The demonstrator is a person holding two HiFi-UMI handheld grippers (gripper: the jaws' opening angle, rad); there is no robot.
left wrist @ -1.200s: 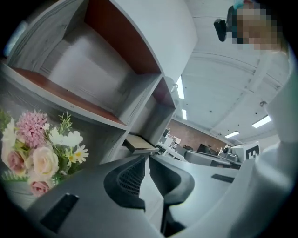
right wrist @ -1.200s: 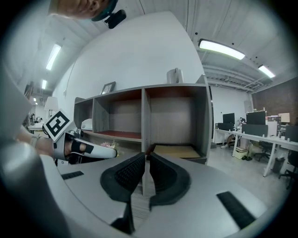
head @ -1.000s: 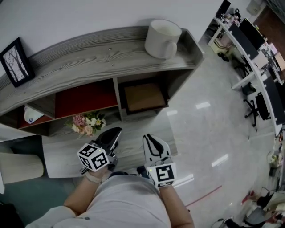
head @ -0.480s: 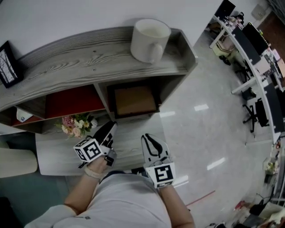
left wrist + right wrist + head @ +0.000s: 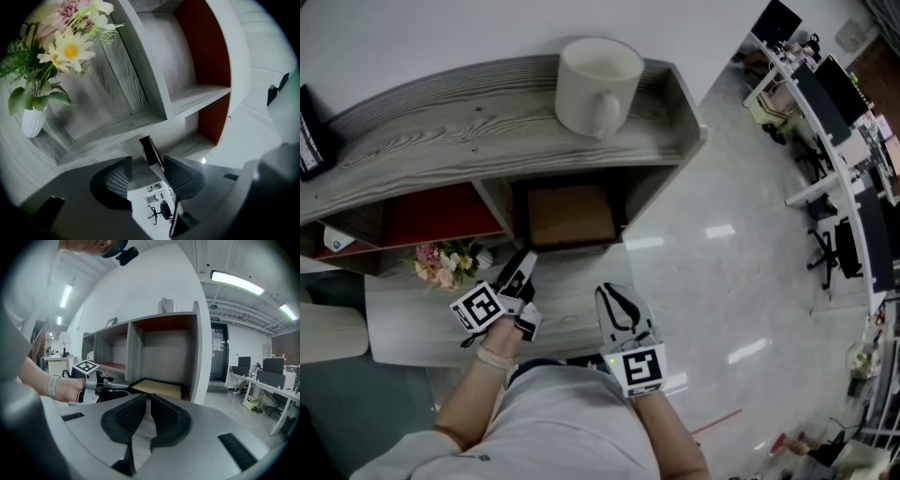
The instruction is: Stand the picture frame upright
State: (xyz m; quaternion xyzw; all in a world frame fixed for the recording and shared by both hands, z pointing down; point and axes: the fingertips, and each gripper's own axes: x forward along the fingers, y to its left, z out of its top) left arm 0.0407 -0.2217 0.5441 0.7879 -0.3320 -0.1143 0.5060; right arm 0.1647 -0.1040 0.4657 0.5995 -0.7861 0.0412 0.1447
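**Surfaces & finishes**

Shelf unit (image 5: pixel 487 122) is showing grey wood grain, matt, w/ smooth red-brown panels (image 5: pixel 431 214) lining some compartments. Mug (image 5: pixel 595 80) is looking white & matt (ceramic, prob.). Picture frame (image 5: pixel 572 216) is showing a tan, matt board face inside a dark rim. Floor (image 5: pixel 722 253) is shining glossy, reflecting lights. Vase (image 5: pixel 33 123) is looking white, ribbed. Right gripper (image 5: pixel 145 399) is showing a smooth grey plastic shell; its pads (image 5: pixel 127 414) are looking black, finely ribbed, rubbery.

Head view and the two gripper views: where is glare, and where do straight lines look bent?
Head view: bright light patches glare on the glossy floor. Left gripper view: boards of the shelf unit bow, corners dark. Right gripper view: the ceiling lamp is overexposed.
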